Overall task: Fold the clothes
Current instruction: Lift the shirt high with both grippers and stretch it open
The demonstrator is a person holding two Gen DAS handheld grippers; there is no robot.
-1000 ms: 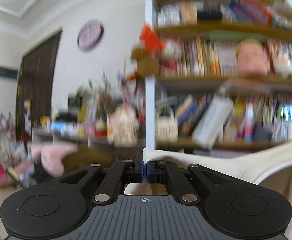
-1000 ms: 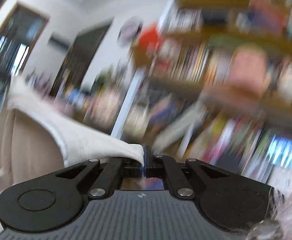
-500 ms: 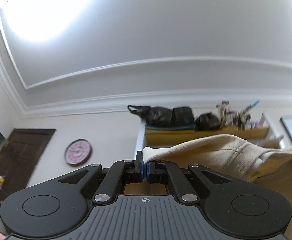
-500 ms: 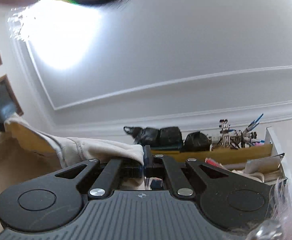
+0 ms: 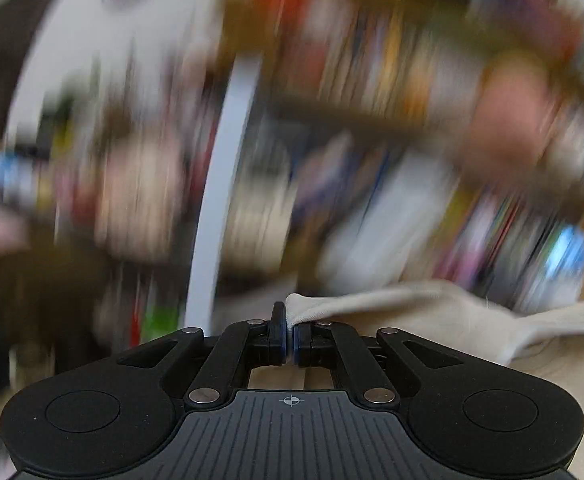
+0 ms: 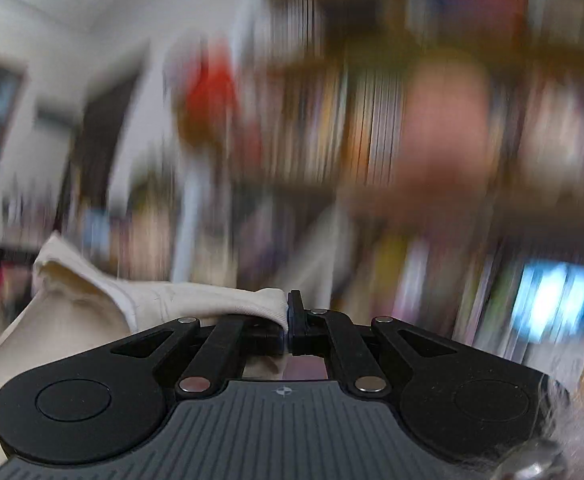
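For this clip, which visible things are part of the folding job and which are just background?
Job:
- cream garment, held up between both grippers
- left gripper, shut on one garment edge
- right gripper, shut on another garment edge

Background (heavily blurred):
- bookshelf
- white shelf post
- dark door

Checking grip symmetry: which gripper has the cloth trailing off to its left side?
The right gripper: the cream garment runs leftward from its shut jaws. At the left gripper the garment trails right.
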